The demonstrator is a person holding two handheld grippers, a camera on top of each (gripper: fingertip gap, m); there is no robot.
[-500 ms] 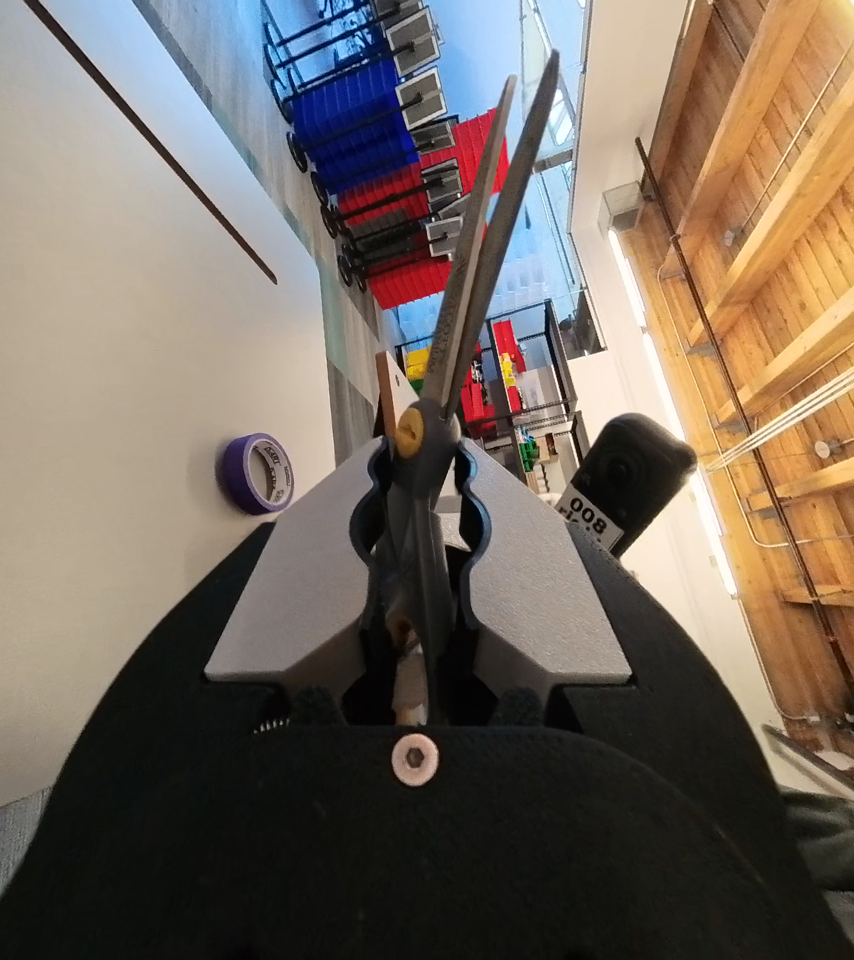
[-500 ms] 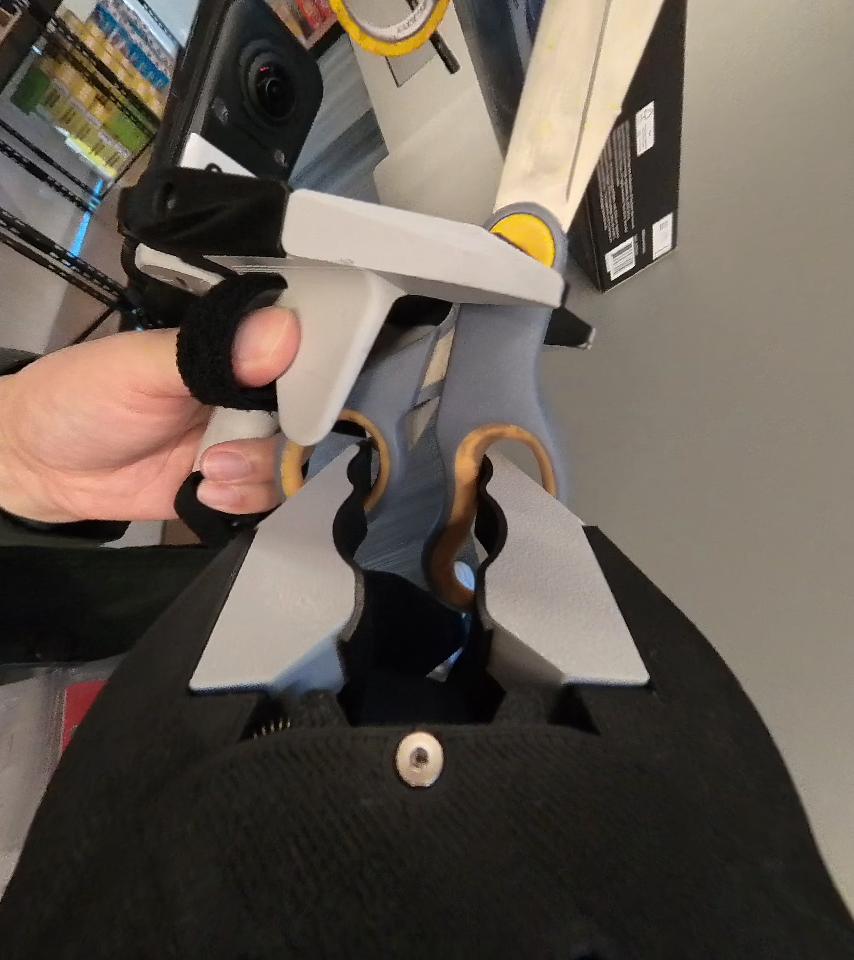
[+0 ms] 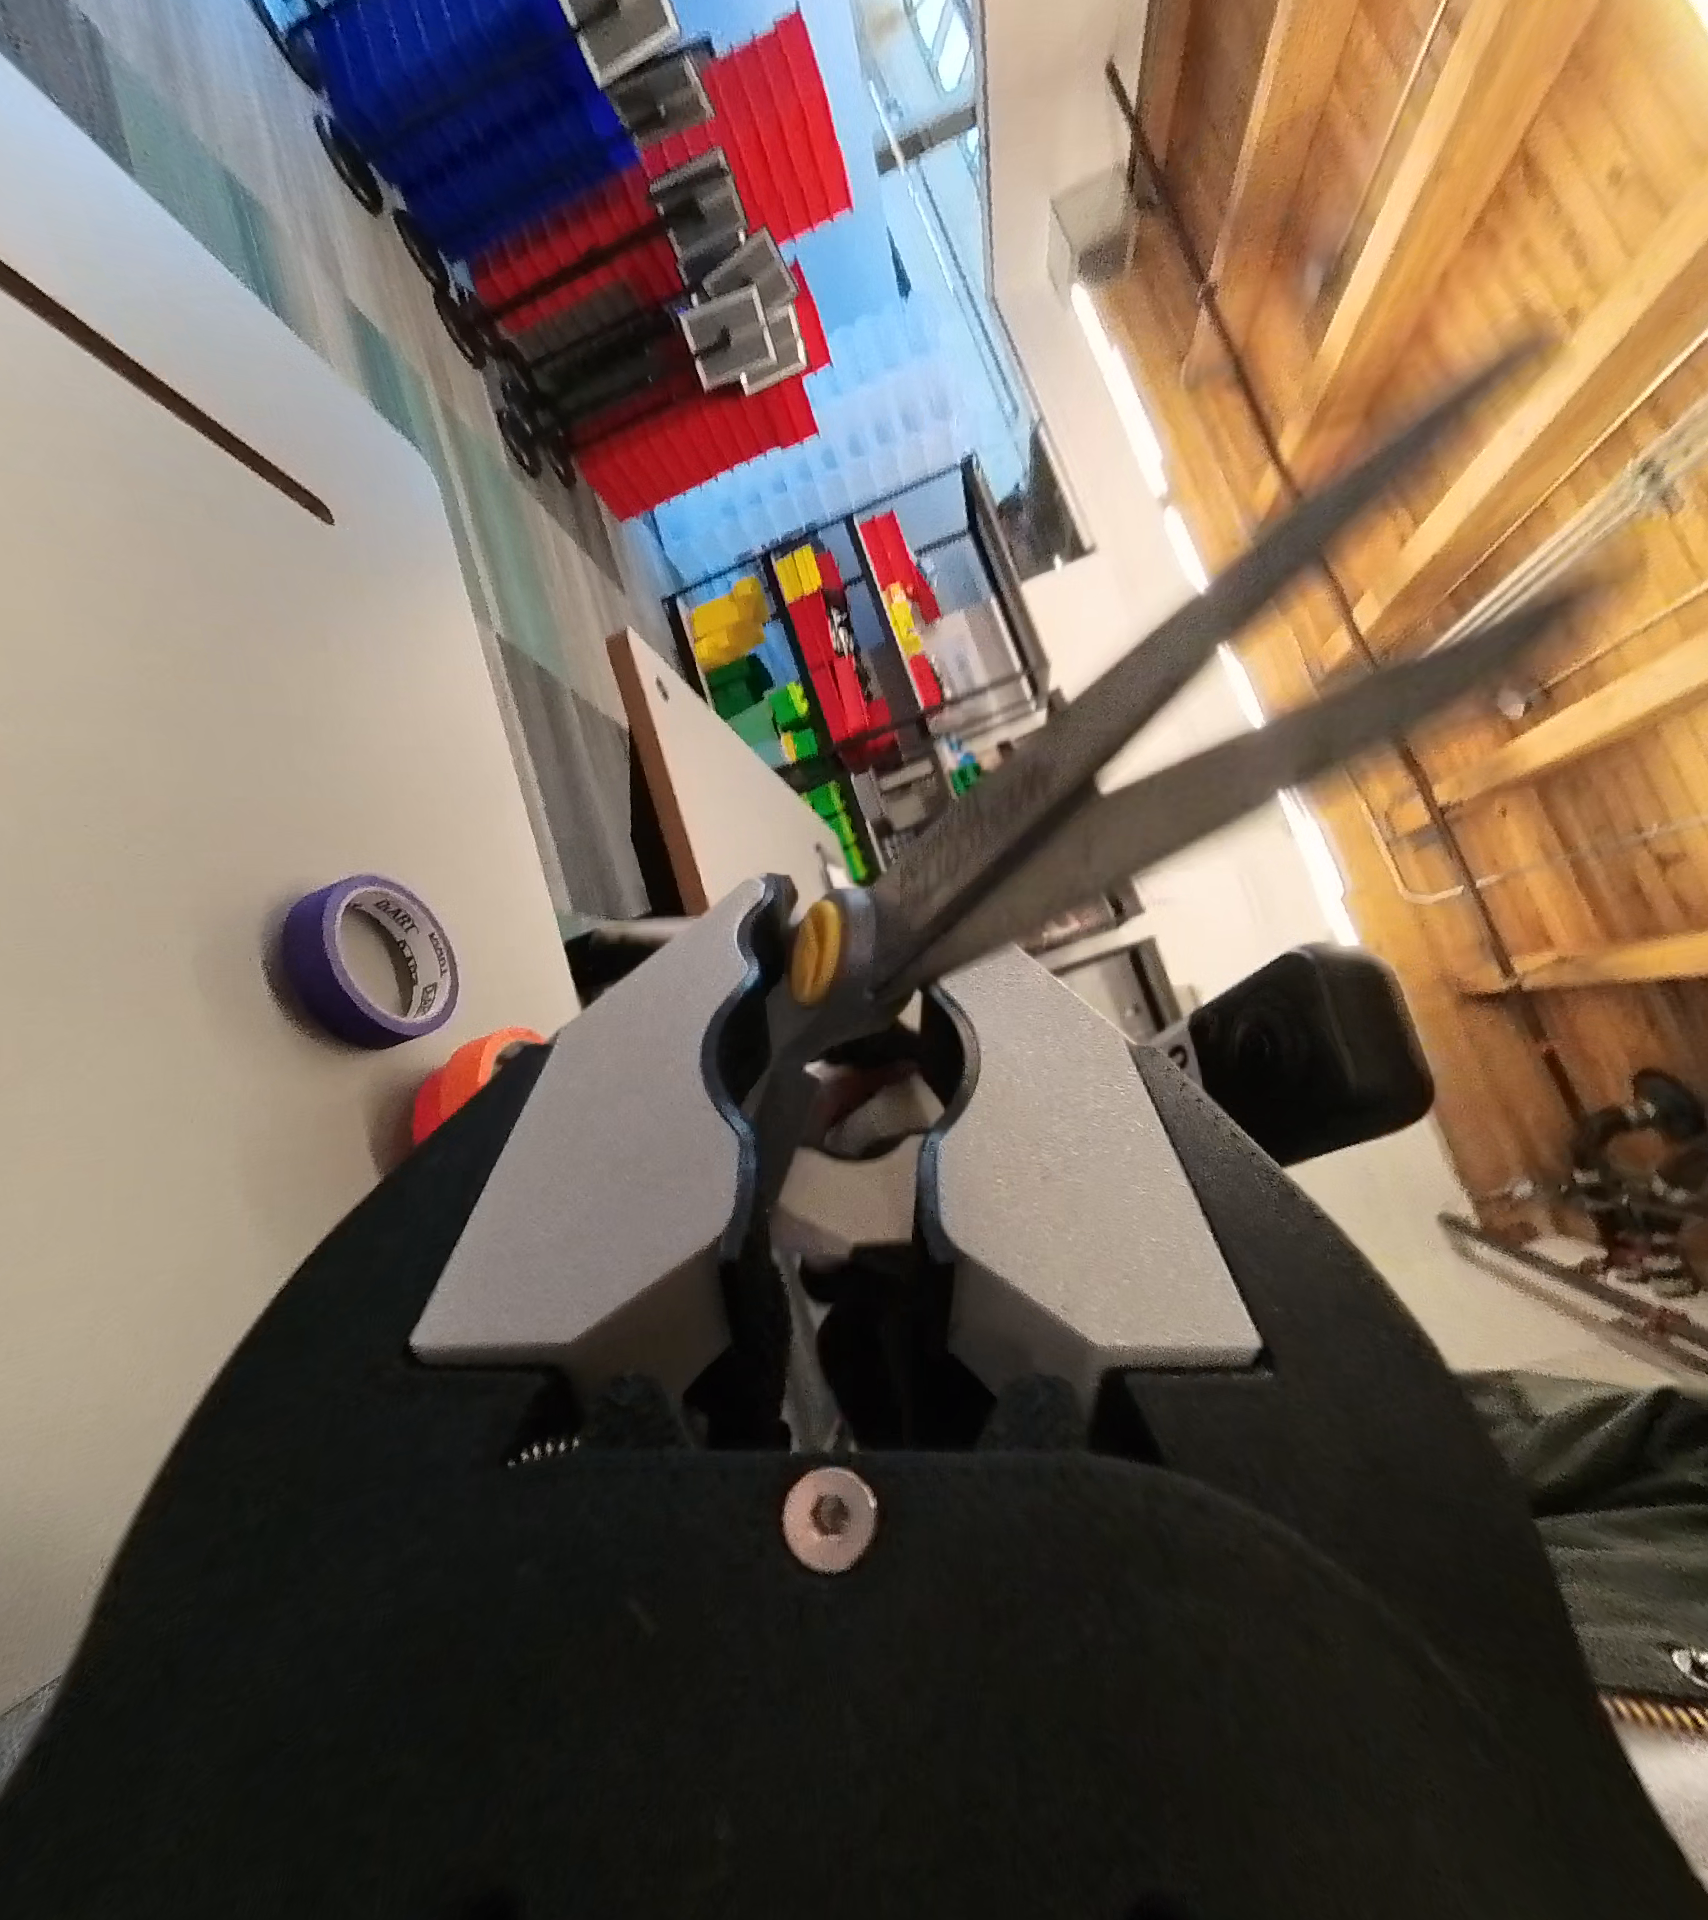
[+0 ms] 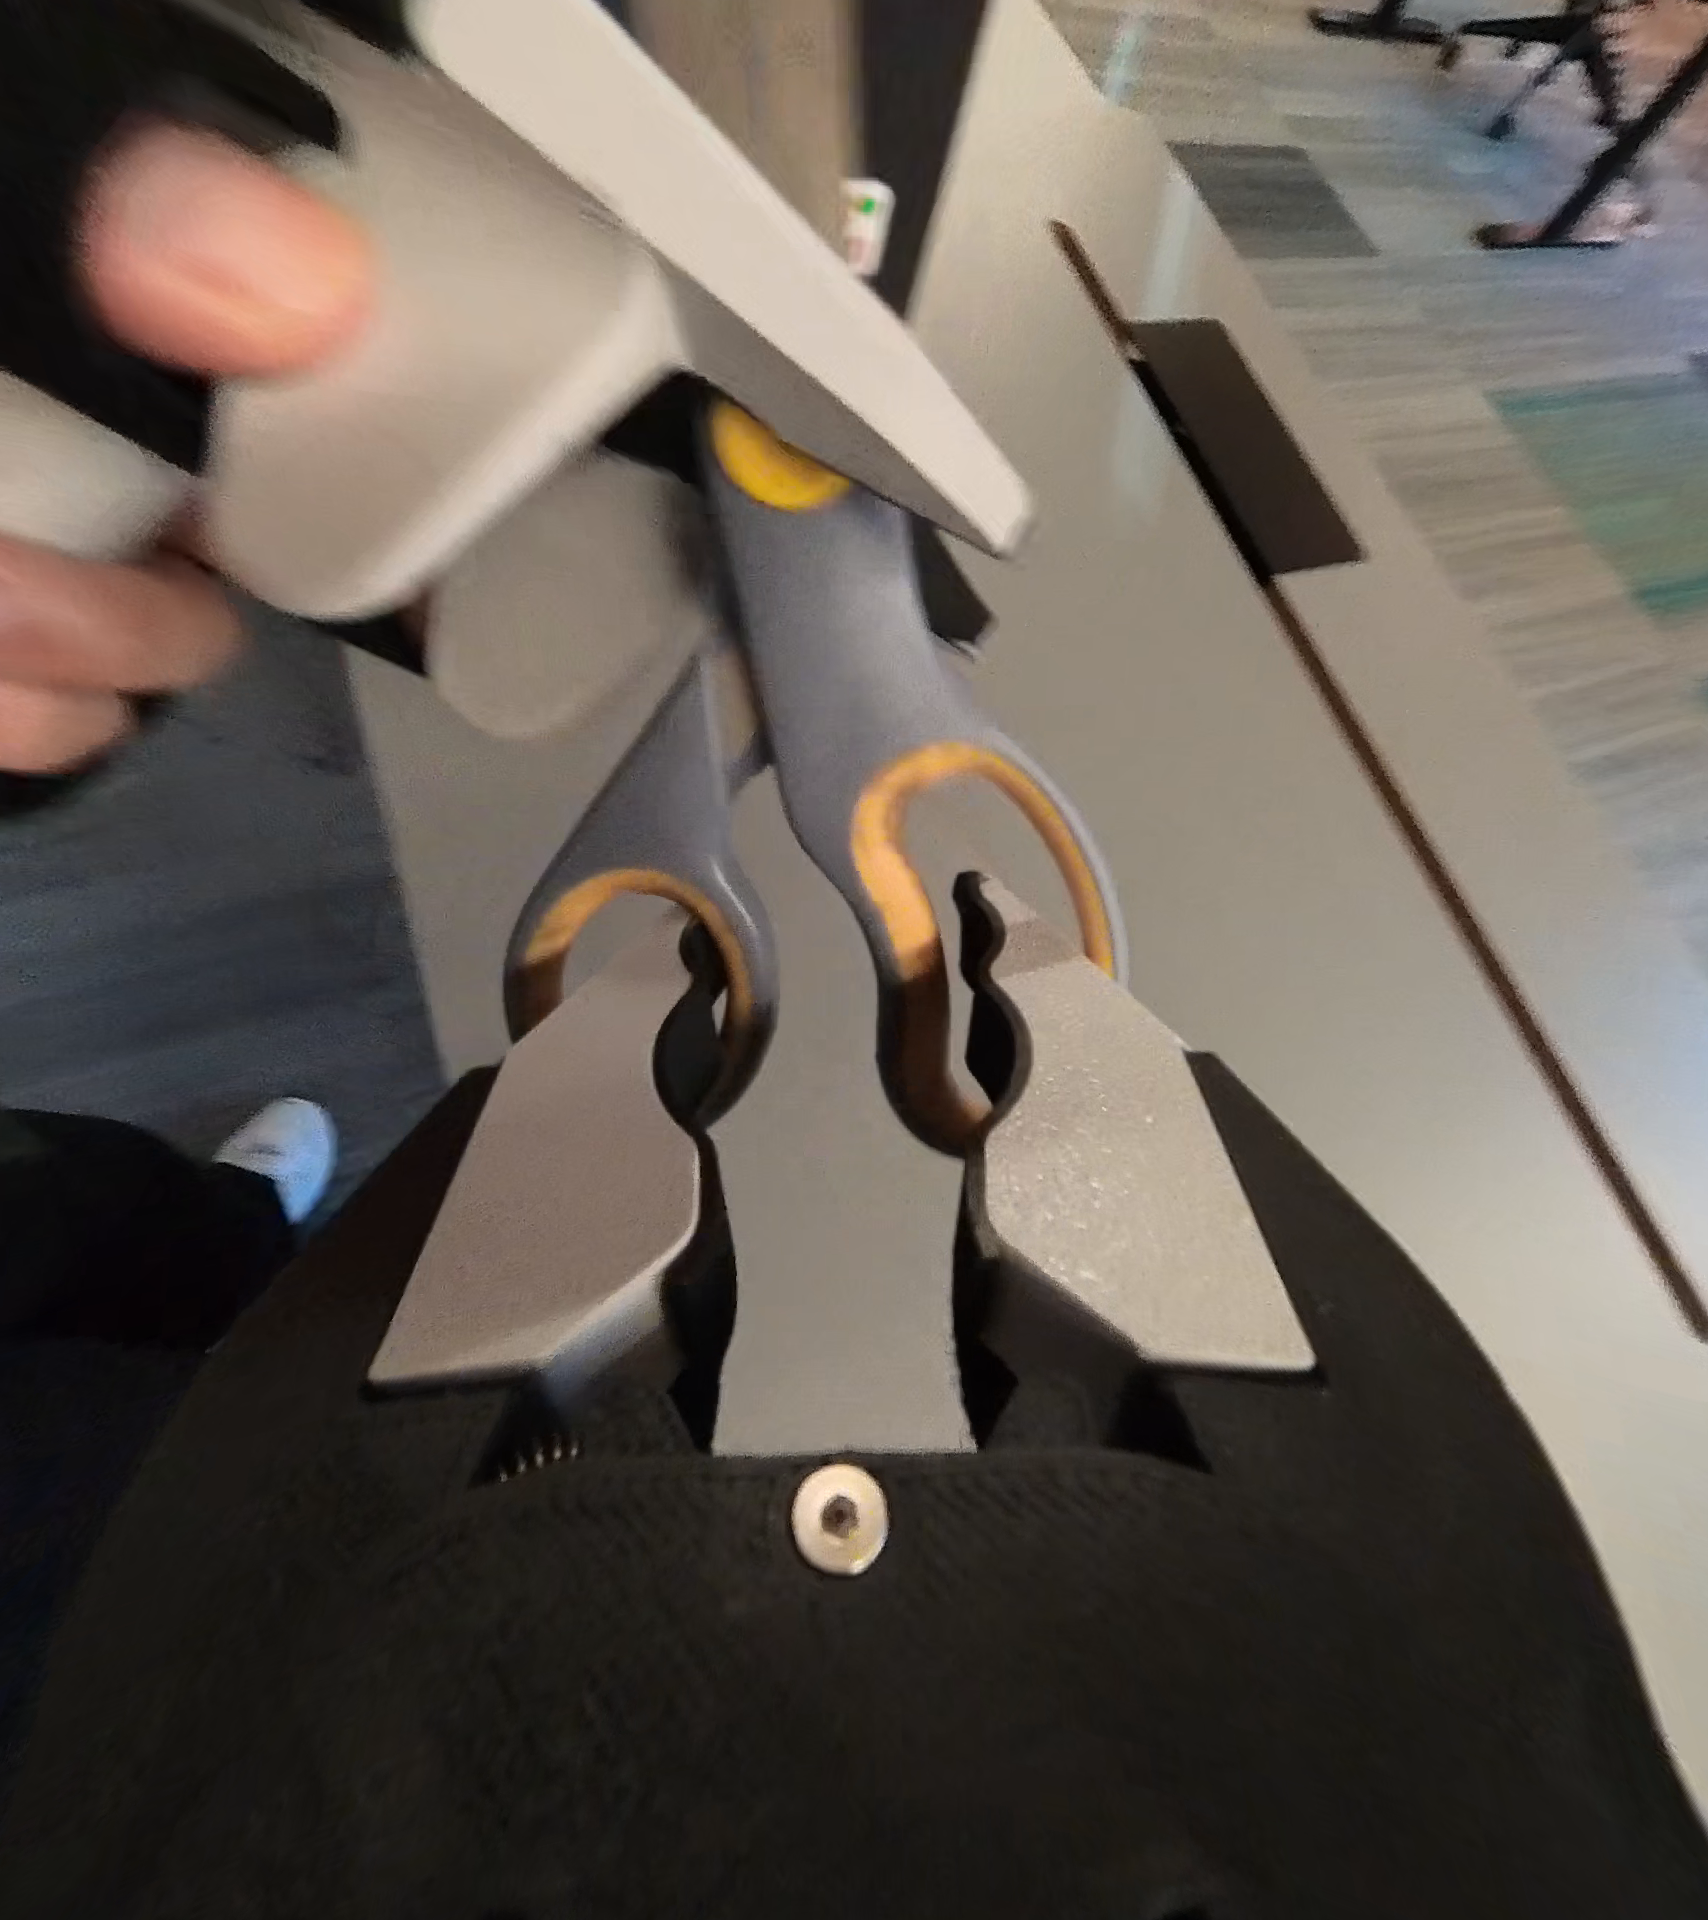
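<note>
Grey scissors (image 3: 1089, 821) with a yellow pivot and yellow-lined handle loops are held between both grippers, above the white table (image 3: 102, 727). My left gripper (image 3: 855, 935) is shut on the scissors at the pivot. The two blades stand apart and point up to the right. In the right wrist view, the fingers of my right gripper (image 4: 829, 914) sit one inside each handle loop of the scissors (image 4: 829, 665), spread apart. The left gripper's grey finger (image 4: 725, 260) covers the pivot there, with a person's hand (image 4: 206, 260) on its trigger. The blades are hidden in that view.
A purple tape roll (image 3: 372, 961) and an orange tape roll (image 3: 465, 1081) lie on the table left of the left gripper. Carts of blue and red bins (image 3: 517, 135) stand far off. A black plate (image 4: 1245, 447) sits in the table's slot. A shoe (image 4: 278, 1143) shows below. Some 7 cm of space lies between my two pairs of fingers.
My right gripper's fingers have spread wider inside the handle loops, and the blades have opened. The scissors and both grippers have tilted, the blades swinging right. The orange roll has come into view.
</note>
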